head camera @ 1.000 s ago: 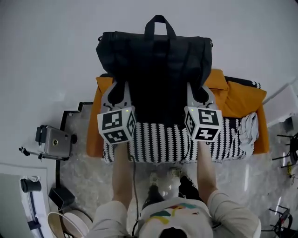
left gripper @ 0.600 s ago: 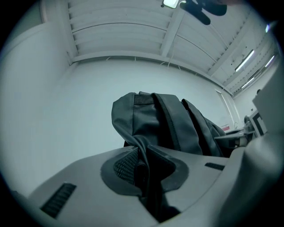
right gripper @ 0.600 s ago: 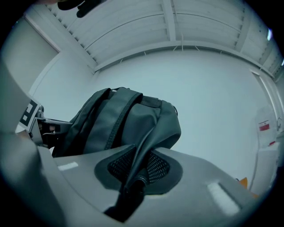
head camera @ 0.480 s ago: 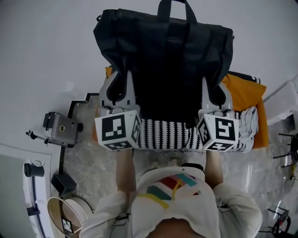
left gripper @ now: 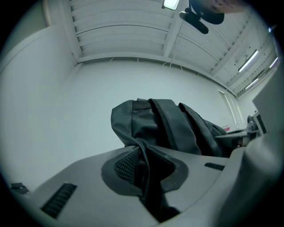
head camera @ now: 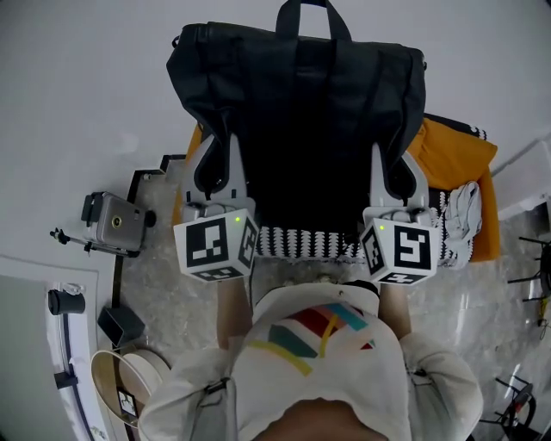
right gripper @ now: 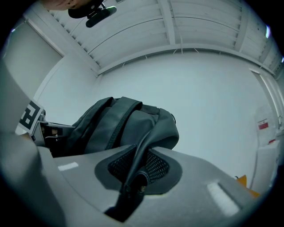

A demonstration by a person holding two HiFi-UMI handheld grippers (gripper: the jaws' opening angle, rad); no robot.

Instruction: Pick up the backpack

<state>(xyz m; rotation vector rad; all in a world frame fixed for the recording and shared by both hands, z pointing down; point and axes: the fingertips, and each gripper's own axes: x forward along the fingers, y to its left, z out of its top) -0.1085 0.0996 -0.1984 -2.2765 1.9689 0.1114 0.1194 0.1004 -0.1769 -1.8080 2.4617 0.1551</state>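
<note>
Two handheld tools grasp the black fabric backpack (head camera: 301, 103) by its lower corners. The left gripper (head camera: 219, 148) sits at centre left of the head view and the right gripper (head camera: 392, 155) at centre right. Each has its jaws clenched on a fold of the bag's dark material. The backpack fills the upper middle of the frame, with its loop handle (head camera: 303, 10) at the top edge. Below it lie a black-and-white striped cloth (head camera: 301, 243) and, at right, an orange cushion (head camera: 456, 159).
</note>
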